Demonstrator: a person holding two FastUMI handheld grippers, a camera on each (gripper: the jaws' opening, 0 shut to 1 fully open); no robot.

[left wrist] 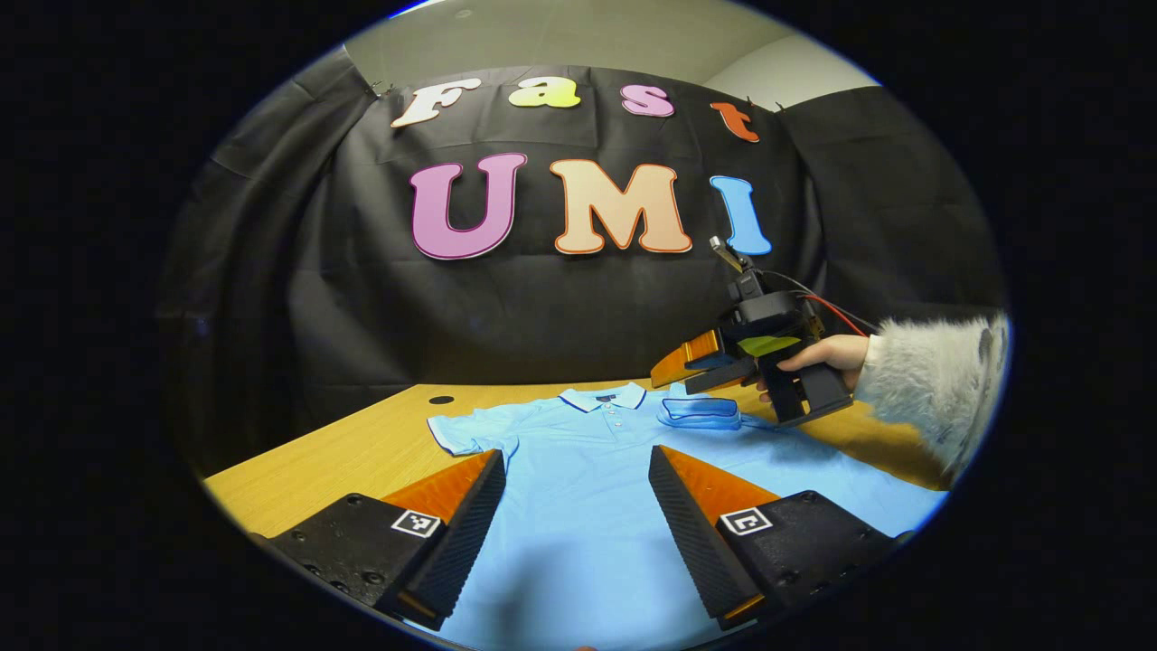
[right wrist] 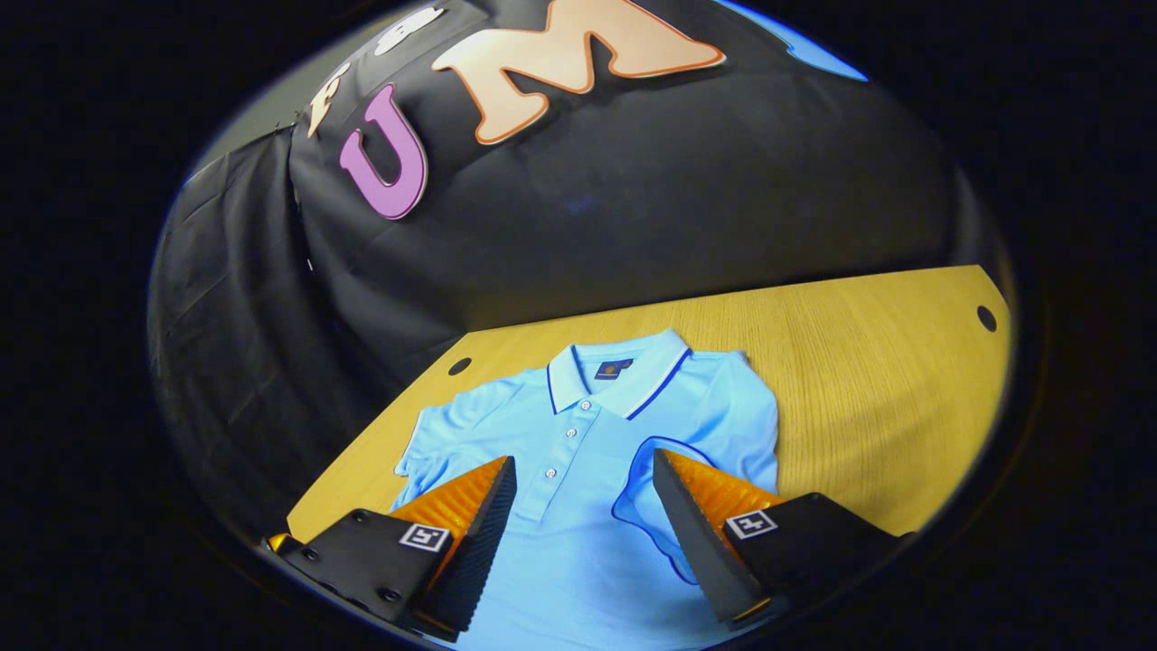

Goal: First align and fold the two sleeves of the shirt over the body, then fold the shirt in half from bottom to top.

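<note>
Blue shirt [right wrist: 587,506] flat, sleeve [right wrist: 669,488] apparently folded.

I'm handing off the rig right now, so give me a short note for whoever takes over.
Left gripper: open, holds nothing, over the lower body of the shirt.
Right gripper: open, holds nothing, above the chest.
Shirt lies face up on the table, collar toward the wall.
Done: one sleeve folded over the body.
Left: the other sleeve, still spread out, then the bottom-to-top fold.

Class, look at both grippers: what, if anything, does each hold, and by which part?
Nothing. The left gripper and right gripper are both open above the shirt.
</note>
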